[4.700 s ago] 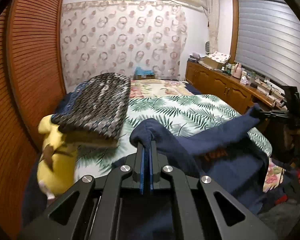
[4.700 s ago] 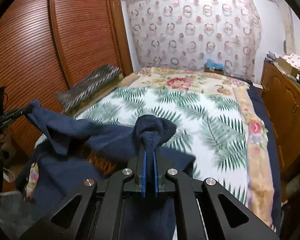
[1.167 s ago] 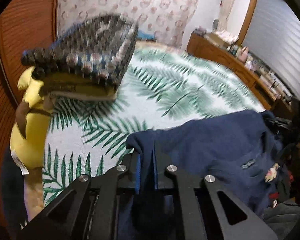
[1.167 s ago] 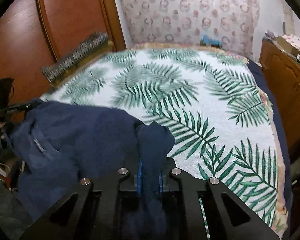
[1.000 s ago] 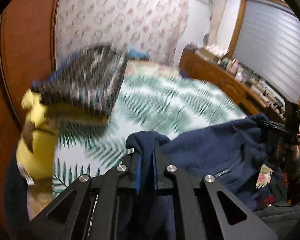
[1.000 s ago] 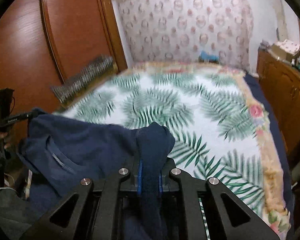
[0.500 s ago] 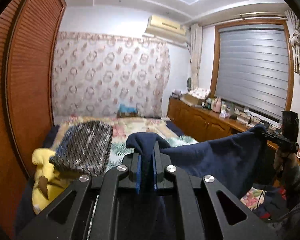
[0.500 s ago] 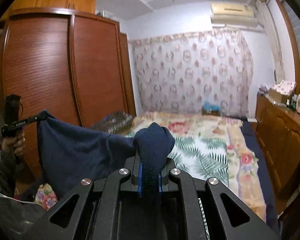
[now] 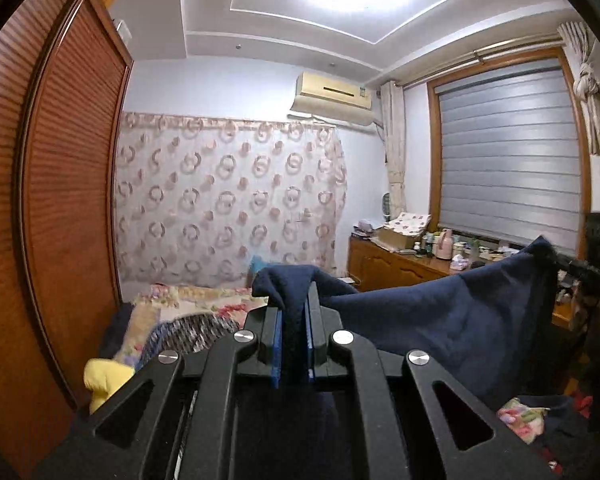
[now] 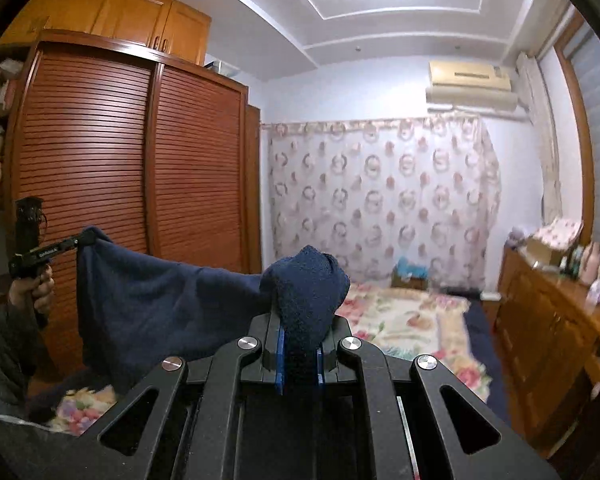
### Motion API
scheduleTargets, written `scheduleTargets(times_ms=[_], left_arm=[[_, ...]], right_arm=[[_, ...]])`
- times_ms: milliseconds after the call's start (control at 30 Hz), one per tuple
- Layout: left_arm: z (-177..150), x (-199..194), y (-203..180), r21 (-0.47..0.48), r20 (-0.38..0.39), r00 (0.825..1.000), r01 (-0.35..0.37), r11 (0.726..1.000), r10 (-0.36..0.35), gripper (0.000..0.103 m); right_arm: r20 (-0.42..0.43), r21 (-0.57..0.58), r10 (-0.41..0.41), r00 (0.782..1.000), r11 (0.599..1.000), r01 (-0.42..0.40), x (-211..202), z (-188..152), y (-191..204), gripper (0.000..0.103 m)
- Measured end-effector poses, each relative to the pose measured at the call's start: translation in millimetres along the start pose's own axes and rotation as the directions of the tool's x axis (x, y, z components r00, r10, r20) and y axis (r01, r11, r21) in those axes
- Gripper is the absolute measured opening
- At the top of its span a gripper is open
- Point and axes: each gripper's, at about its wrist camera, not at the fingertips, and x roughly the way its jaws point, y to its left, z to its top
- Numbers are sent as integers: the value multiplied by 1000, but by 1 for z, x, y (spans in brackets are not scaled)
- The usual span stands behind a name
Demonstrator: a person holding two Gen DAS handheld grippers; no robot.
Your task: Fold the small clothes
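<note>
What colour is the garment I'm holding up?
Plain dark navy garment, clearest in the right wrist view.

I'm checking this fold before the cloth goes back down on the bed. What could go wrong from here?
1. The left gripper and right gripper each pinch only a small bunched corner of the navy garment, so a corner might slip out.
2. The cloth sags between them, so it may land creased.
3. Lowered carelessly, it could drape over the patterned pillow.

Louvred wardrobe (image 10: 140,184), patterned curtain (image 9: 228,208), shuttered window (image 9: 508,160).
</note>
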Motion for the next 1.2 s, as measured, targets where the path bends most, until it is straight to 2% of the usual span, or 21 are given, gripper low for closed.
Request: scheduleTargets(times_ms=[133, 200, 267, 300, 367, 400, 433, 467, 500, 533, 600, 700, 833, 967, 1067, 1133, 1200], left_arm=[[8, 67, -3, 28, -29, 997, -78, 997, 78, 10], [2, 120, 4, 33, -71, 991, -112, 993, 114, 10], [-12, 169, 16, 47, -131, 981, -141, 989, 146, 19], [-20, 191, 23, 55, -165, 973, -155, 986, 162, 28], [-48, 243, 40, 62, -270, 946, -170, 984, 180, 37], [-59, 258, 45, 63, -309, 934, -170, 983, 181, 37], [-74, 274, 52, 67, -359, 914, -177, 982, 190, 37], [-87, 282, 57, 72, -388, 900, -183, 980, 197, 37], [-96, 284, 58, 75, -405, 891, -190, 979, 204, 40], [-106, 284, 58, 77, -418, 885, -192, 978, 206, 45], [-123, 277, 56, 66, -434, 883, -167, 984, 179, 50], [-142, 263, 49, 63, -466, 872, -136, 989, 150, 55], [-160, 239, 41, 30, -501, 862, -69, 997, 75, 77], [-178, 206, 29, 20, -517, 855, -29, 999, 35, 77], [-200, 187, 23, 21, -541, 840, -18, 1000, 27, 77], [-211, 179, 23, 32, -561, 827, -20, 999, 35, 77], [-221, 167, 26, 62, -574, 816, -37, 997, 66, 77]], right_arm=[[-28, -44, -71, 997, 997, 70, 60, 10, -16, 10], [-86, -51, -127, 988, 991, 123, 105, 6, -31, 11], [-165, -39, -170, 972, 985, 166, 162, -6, -51, 11], [-217, -40, -189, 958, 982, 184, 190, -18, -61, 12], [-356, -19, -207, 911, 977, 215, 252, -53, -84, 31], [-419, -24, -236, 877, 968, 249, 277, -72, -93, 36], [-478, -38, -269, 836, 957, 287, 303, -95, -100, 40], [-507, -46, -282, 815, 953, 300, 317, -112, -102, 40], [-512, -63, -296, 807, 949, 308, 325, -126, -101, 40], [-501, -77, -309, 809, 946, 314, 328, -139, -97, 40], [-502, -29, -270, 822, 955, 296, 332, -157, -92, 40], [-521, -11, -242, 819, 961, 277, 326, -184, -85, 45], [-539, 34, -178, 823, 972, 233, 304, -206, -82, 47], [-545, 77, -140, 827, 973, 216, 279, -222, -77, 48], [-560, 96, -130, 818, 971, 220, 258, -236, -83, 58], [-574, 101, -129, 809, 969, 226, 246, -240, -89, 58], [-581, 117, -115, 805, 968, 223, 234, -227, -98, 58]])
